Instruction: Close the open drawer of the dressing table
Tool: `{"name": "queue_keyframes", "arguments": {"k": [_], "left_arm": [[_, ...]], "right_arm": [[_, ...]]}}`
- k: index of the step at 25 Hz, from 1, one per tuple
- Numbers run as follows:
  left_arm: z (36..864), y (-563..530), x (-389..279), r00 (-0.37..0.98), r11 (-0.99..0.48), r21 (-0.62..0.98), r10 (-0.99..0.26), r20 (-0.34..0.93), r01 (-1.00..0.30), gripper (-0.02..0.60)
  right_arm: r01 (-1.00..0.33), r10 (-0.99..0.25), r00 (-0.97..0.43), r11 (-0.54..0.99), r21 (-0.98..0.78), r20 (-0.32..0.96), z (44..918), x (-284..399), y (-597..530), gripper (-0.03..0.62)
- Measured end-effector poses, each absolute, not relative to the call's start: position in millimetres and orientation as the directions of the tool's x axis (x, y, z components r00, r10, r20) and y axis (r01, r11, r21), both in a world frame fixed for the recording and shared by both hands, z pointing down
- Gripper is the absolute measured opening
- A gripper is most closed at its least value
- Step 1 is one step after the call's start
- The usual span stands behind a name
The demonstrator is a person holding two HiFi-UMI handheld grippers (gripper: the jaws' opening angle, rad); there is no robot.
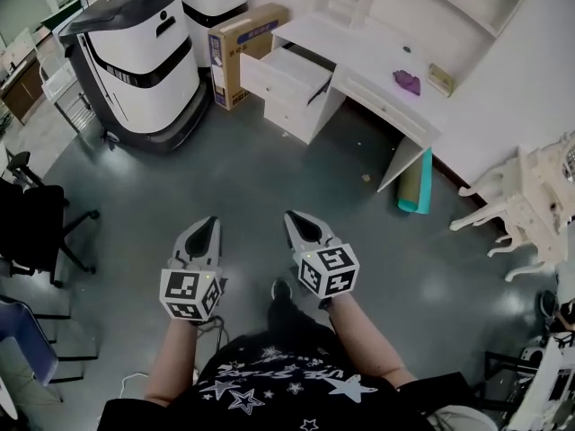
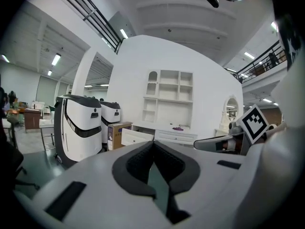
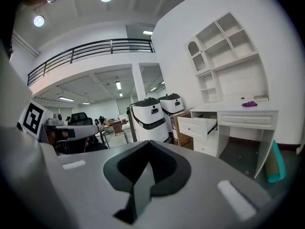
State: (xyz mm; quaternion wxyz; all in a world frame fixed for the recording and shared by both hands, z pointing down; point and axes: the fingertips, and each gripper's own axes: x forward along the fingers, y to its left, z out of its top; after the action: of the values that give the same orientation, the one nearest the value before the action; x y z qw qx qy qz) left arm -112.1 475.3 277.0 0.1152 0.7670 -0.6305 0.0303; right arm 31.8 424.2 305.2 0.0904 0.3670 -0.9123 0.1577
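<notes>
The white dressing table (image 1: 359,54) stands at the far right against the wall. Its top drawer (image 1: 283,75) is pulled out to the left, above a closed lower drawer. Both grippers are held low in front of the person, well short of the table. My left gripper (image 1: 208,224) is shut and holds nothing, and my right gripper (image 1: 292,215) beside it is also shut and empty. Beyond the closed left gripper (image 2: 153,143) the open drawer (image 2: 136,136) shows small and far. The right gripper (image 3: 148,143) sees the drawer (image 3: 198,126) off to its right.
Two white machines (image 1: 144,57) and a cardboard box (image 1: 239,48) stand left of the drawer. A purple item (image 1: 407,82) lies on the tabletop. A teal roll (image 1: 415,187) leans by the table leg. White ornate furniture (image 1: 517,206) is at the right, a black office chair (image 1: 36,227) at the left.
</notes>
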Motion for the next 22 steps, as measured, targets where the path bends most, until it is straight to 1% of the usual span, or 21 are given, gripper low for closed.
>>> {"name": "queue_keyframes", "arguments": {"k": [10, 16, 22], "left_arm": [[271, 377, -81, 0.155, -0.134, 0.117, -0.968, 0.196, -0.984, 0.009], [269, 338, -56, 0.148, -0.132, 0.092, -0.97, 0.193, -0.987, 0.009], [260, 324, -55, 0.137, -0.122, 0.083, -0.969, 0.208, -0.989, 0.009]], "right_arm": [[-0.666, -0.611, -0.744, 0.709, -0.231, 0.271, 301, 63, 313, 0.003], [-0.64, -0.585, -0.766, 0.731, -0.237, 0.265, 305, 83, 279, 0.003], [-0.622, -0.574, -0.782, 0.741, -0.253, 0.244, 295, 86, 267, 0.003]]}}
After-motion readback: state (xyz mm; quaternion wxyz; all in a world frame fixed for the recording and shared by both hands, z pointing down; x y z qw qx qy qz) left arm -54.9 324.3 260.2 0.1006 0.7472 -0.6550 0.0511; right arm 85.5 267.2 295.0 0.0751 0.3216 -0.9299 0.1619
